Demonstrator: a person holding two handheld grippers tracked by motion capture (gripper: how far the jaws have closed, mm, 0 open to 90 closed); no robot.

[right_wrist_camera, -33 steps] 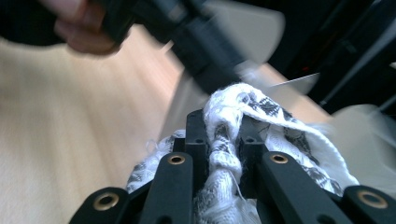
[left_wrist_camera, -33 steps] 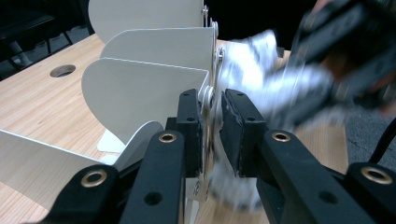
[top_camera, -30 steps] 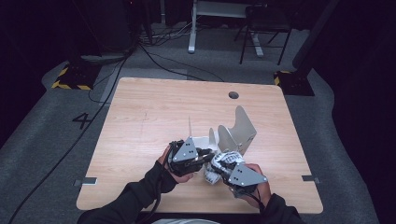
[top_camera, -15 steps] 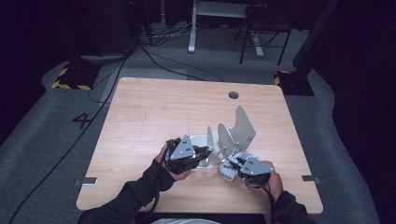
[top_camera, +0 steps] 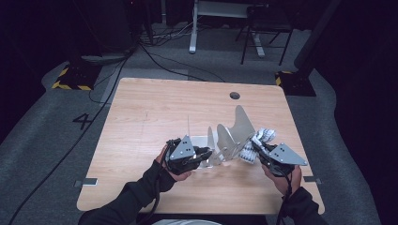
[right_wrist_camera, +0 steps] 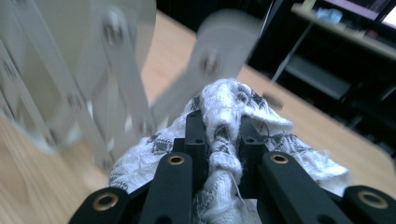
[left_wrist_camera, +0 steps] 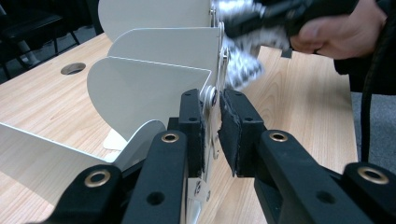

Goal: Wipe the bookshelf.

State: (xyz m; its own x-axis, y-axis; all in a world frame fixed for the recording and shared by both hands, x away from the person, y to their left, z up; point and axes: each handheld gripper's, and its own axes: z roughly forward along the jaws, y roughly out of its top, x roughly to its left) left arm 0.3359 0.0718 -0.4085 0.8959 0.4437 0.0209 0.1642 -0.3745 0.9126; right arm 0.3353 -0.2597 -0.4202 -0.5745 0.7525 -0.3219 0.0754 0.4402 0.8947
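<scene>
On the wooden tabletop [top_camera: 155, 112], a white folding rack [top_camera: 232, 136] of upright rounded metal panels stands near the front edge. The left gripper [top_camera: 202, 153] reaches into the rack's left end. The right gripper [top_camera: 257, 146], just right of the rack, carries a bunched white patterned cloth [top_camera: 258, 140] against the outermost panel.

R gripper [top_camera: 257, 147] w/ cloth [top_camera: 259, 143] has swung out from beside L gripper [top_camera: 206, 154] to rack's [top_camera: 234, 131] right end; rack fanned wider, plates spread toward right
</scene>
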